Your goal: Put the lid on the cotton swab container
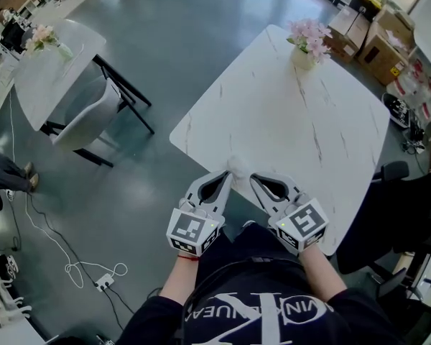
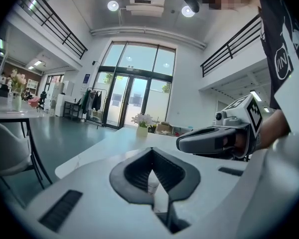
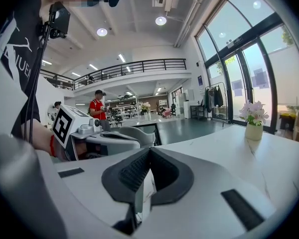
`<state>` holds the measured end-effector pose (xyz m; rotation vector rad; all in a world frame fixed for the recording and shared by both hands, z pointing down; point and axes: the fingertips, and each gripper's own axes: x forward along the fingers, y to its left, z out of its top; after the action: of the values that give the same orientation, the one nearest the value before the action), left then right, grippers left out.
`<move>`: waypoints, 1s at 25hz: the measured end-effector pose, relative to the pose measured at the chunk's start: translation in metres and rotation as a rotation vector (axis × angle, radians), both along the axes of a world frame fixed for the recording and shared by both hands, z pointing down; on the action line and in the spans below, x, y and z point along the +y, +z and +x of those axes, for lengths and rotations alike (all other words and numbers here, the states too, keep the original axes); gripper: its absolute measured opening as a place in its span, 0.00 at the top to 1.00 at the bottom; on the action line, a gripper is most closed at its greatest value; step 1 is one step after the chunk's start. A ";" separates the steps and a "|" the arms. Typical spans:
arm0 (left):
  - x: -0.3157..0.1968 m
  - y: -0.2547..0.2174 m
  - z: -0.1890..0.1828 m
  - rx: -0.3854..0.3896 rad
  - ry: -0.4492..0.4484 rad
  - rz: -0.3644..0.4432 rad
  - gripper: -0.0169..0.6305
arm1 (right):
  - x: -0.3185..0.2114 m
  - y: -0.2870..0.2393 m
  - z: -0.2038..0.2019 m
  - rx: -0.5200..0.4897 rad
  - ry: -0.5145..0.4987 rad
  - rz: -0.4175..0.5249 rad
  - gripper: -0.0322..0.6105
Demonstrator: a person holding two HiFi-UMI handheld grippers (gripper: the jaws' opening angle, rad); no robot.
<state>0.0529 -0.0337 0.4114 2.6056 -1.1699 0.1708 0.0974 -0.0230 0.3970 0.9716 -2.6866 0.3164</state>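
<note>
Person stands at the near corner of the white marble-look table (image 1: 323, 128), elbows in, w/ the two tools angled inward so their noses meet in a V right at the table edge. Makes sense for lid work: a small thing needs both tools close, over a solid top and straight under the head cam.

Left hand-held grey two-jaw gripper (image 1: 226, 177): jaws drawn together at the tips, w/ only the diamond-shaped gap betw. the ribbed dark pads. Right hand-held grey two-jaw gripper (image 1: 253, 178): same, tips closed up. In each gripper view a pale sliver shows low in that gap. Can't tell if it's a pinched edge of smth or just table seen through.

The small whitish, fuzzy-looking cotton swab container (image 1: 237, 166) is at the table's near edge, just beyond and betw. the two noses, touching or all but touching both. It's too small & blurred to say whether the lid is on it, beside it or held; no separate lid can be made out.

Pale vase of pink flowers (image 1: 307, 45) stands at the far corner, well apart, so no obstacle.

My guess: the step in hand is lining up or pressing at the container. The risk is nudging it off the edge.
</note>
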 end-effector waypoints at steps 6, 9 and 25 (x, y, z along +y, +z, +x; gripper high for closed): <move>0.007 -0.015 -0.003 0.013 -0.032 0.025 0.97 | 0.007 -0.015 0.002 -0.013 -0.005 0.036 0.95; 0.011 -0.022 -0.005 0.015 -0.046 0.037 0.97 | 0.013 -0.020 0.001 -0.020 -0.014 0.049 0.95; 0.033 -0.042 0.000 -0.006 -0.049 0.089 0.97 | 0.032 -0.047 0.001 -0.032 -0.041 0.124 0.95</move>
<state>0.0524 -0.0003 0.3696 2.6512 -1.2706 0.1192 0.0982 0.0091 0.3501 0.9515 -2.7790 0.1599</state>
